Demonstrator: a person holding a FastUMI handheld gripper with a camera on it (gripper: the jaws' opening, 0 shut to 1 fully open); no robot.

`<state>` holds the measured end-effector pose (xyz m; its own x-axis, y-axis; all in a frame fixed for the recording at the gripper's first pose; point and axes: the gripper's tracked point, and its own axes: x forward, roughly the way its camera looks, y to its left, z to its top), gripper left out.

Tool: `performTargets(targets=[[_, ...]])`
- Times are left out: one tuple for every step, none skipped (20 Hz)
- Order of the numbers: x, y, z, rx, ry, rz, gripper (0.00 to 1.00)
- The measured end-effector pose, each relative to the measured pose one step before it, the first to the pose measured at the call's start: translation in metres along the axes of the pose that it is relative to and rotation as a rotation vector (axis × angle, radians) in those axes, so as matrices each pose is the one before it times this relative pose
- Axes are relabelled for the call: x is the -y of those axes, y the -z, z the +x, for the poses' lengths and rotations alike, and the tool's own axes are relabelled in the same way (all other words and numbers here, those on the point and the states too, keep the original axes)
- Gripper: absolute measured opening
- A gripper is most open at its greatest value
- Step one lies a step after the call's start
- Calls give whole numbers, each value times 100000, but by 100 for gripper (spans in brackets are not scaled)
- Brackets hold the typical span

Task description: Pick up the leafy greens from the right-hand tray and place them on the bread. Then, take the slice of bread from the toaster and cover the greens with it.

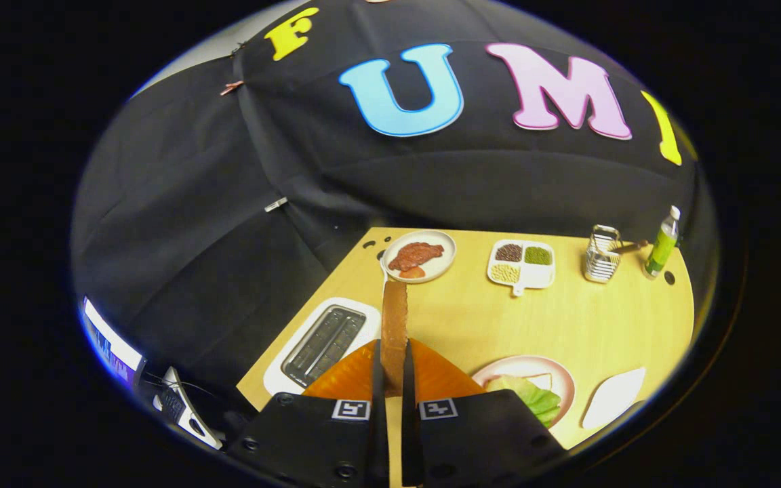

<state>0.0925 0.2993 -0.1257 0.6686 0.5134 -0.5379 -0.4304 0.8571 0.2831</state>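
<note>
The claw point(394, 369) is hiding the bread slice's point(394, 325) lower end and the near left of the plate point(553, 373), whose greens point(533, 396) are covering another slice.

A: The bread slice point(394, 325) is brown, the toaster point(323, 344) white with a dark top.
B: Green leaves point(529, 396) on a pink-rimmed plate point(553, 373); pale wood-grain desk point(601, 325).
</note>
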Motion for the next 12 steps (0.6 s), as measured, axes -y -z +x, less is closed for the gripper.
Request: performTargets(targets=[[1171,534,31,-783,1584,1137,11],[1134,608,121,-1004,1168,1181,12],[969,710,-51,-1067,1123,1158,11],[1027,760,124,-1218,813,1496,11],[973,685,200,-1236,543,1395,11],[873,656,266,-1195,500,1285,11],[774,713,287,-1278,256,1531,11],[907,786,345,-1666,310,1847,11],[838,696,132,-1378,169,1838,11],[820,612,289,-1292,564,1707,11],[821,496,343,-1158,423,1990,11],[701,337,326,-742,136,1999,12]])
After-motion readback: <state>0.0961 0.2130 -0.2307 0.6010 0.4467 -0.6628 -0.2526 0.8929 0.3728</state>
